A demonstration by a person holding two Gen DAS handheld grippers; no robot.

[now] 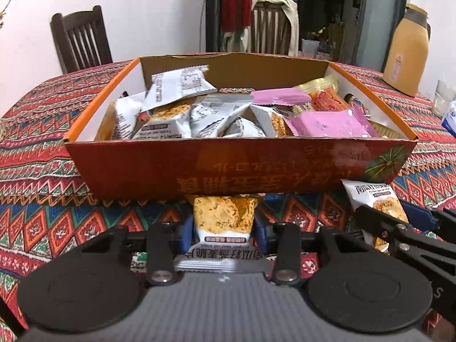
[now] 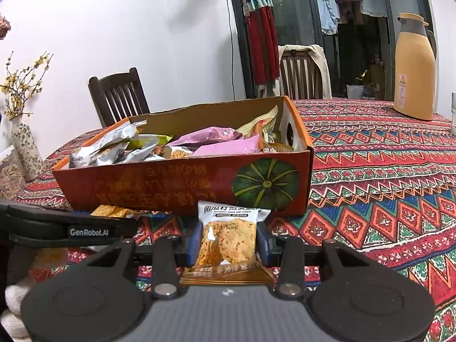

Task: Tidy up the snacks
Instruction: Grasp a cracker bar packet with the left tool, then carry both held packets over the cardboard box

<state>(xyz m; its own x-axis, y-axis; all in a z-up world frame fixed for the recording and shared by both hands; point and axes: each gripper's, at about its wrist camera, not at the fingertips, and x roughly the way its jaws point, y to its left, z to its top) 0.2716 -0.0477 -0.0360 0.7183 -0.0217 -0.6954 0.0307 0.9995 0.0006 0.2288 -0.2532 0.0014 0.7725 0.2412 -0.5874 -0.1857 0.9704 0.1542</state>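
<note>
A patterned red tablecloth [image 2: 370, 171] covers the table. 2 dark wooden chairs [image 2: 118, 97] [image 2: 299, 74] stand behind it, 1 draped with a pale garment. A yellow thermos jug [image 2: 414, 68] stands at right; a floral vase [image 2: 27, 148] at left.

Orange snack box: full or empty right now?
Nearly full: the orange snack box holds white and pink packets piled up to its rim, in both wrist views.

My left wrist camera sits low and close before the snack box [image 1: 199, 168], facing its long side squarely at twelve o'clock. My right one views that box [image 2: 182, 185] from the right, toward eleven o'clock. Both share the patterned tablecloth [image 1: 42, 148] and the yellow jug [image 2: 414, 71].
</note>
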